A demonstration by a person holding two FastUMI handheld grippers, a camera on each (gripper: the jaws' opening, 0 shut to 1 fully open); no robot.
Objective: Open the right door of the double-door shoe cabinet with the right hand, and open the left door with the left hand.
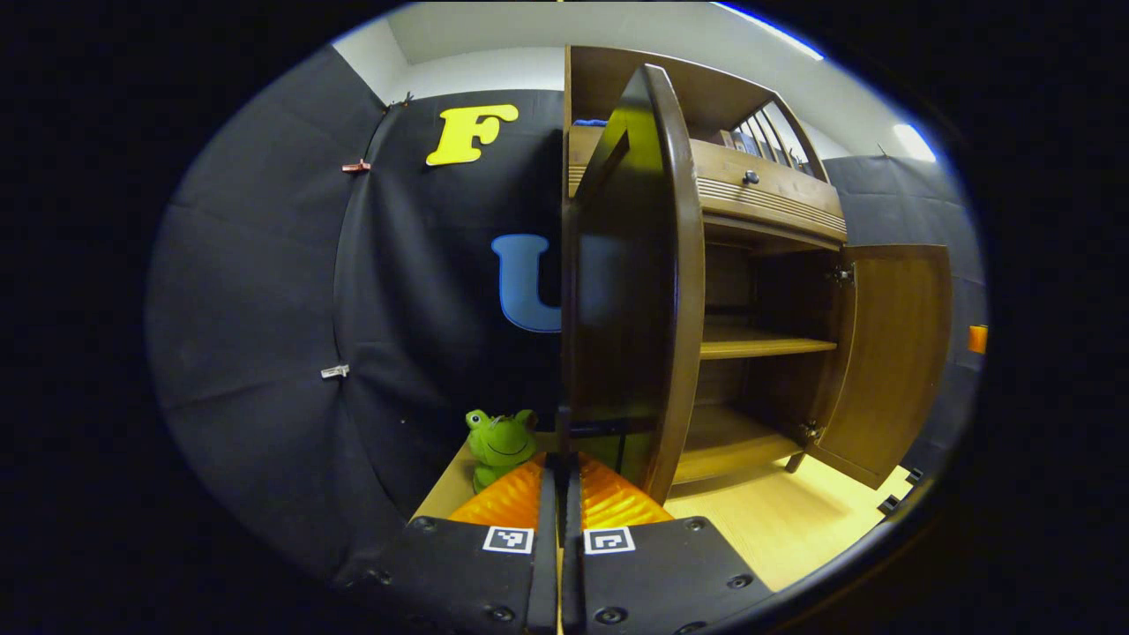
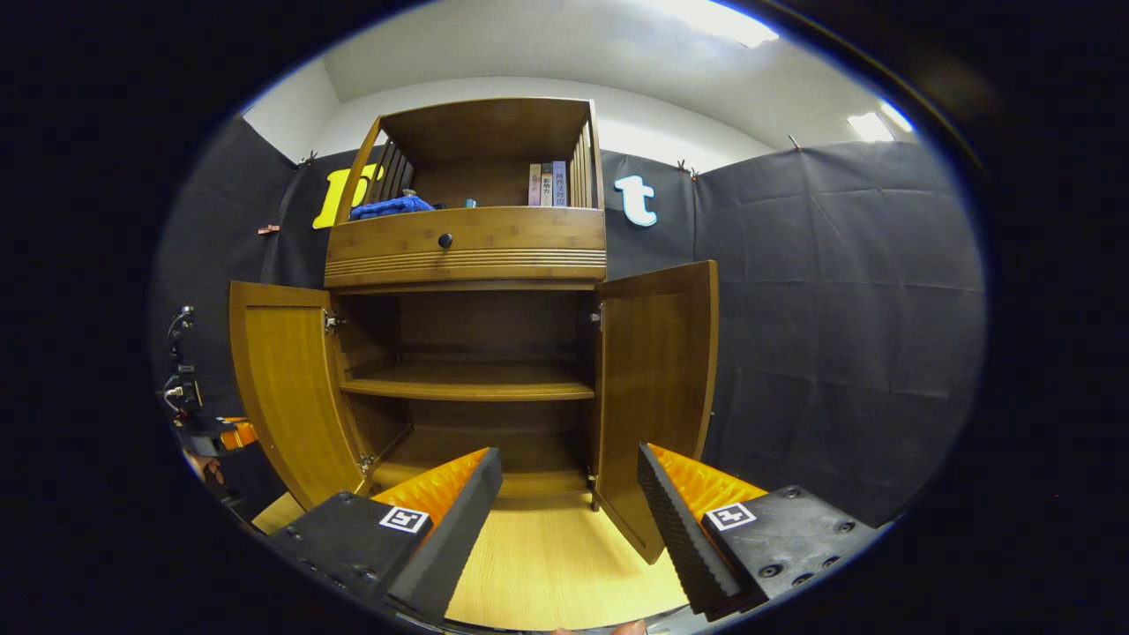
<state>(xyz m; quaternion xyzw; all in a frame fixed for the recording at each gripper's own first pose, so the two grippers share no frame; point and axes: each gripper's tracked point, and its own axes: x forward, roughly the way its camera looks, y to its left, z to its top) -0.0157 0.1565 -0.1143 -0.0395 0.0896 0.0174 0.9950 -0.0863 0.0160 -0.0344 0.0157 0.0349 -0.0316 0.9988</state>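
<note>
Pressed together, the left gripper (image 1: 561, 494) fingers clamp the left door (image 1: 657, 291) edge, swung open ahead. Right gripper (image 2: 569, 494) fingers stand apart, with the open right door (image 2: 657, 388) just beyond them.

— What do your tools look like?
— My left gripper (image 1: 560, 494) has two black housings, each bearing a square black-and-white marker and round screws near the corners.
— And the other?
— My right gripper (image 2: 569, 494) is built alike: black blocks, one marker apiece, screws on the housing, ribbed faces on the fingers (image 2: 670, 520).
— Any cables?
— A few loop above the left gripper, seen from the right gripper view.
</note>
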